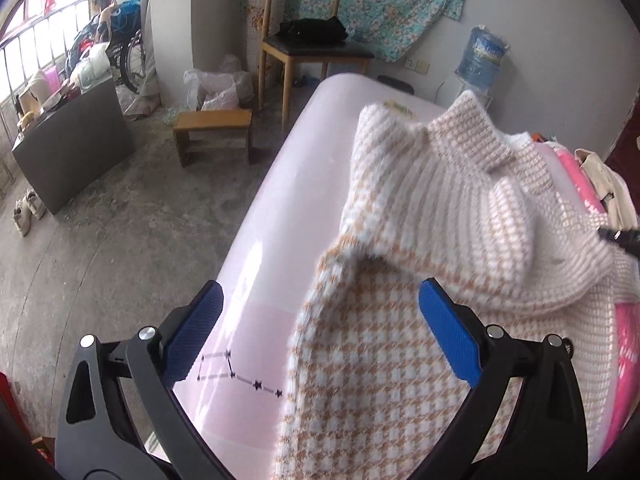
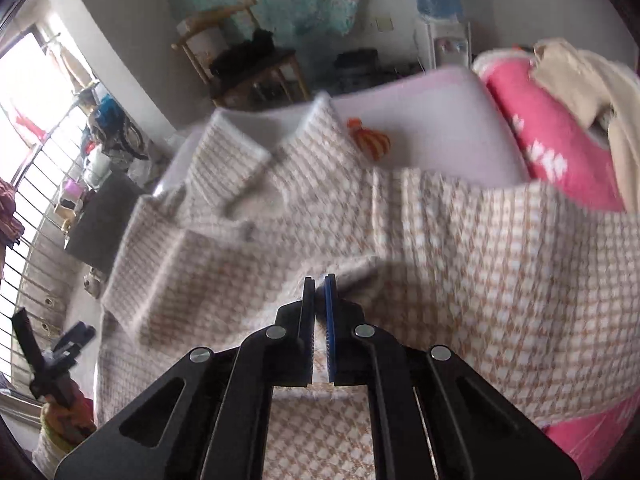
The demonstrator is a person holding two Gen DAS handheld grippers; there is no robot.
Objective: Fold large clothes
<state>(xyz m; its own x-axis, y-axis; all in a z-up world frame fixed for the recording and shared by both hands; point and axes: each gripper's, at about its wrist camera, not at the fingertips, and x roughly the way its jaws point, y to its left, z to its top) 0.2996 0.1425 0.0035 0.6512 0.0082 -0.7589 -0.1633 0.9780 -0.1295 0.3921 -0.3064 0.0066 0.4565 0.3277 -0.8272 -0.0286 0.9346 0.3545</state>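
Right fingers [image 2: 319, 280] pinch a sweater [image 2: 460, 248] fold; left fingers [image 1: 320, 312] gape empty above it.

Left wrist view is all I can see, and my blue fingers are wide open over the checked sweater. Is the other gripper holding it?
Observer: Yes. In the right wrist view the right gripper is shut on a raised fold of the sweater.
Operator: Is anything else on the pink bed that I can't see?
Observer: A small orange striped thing lies just past the sweater's far edge.
Operator: Can the other camera see my gripper?
Observer: Yes, the left gripper shows at the lower left edge of that view, off the sweater, though too blurred to see its fingers clearly.
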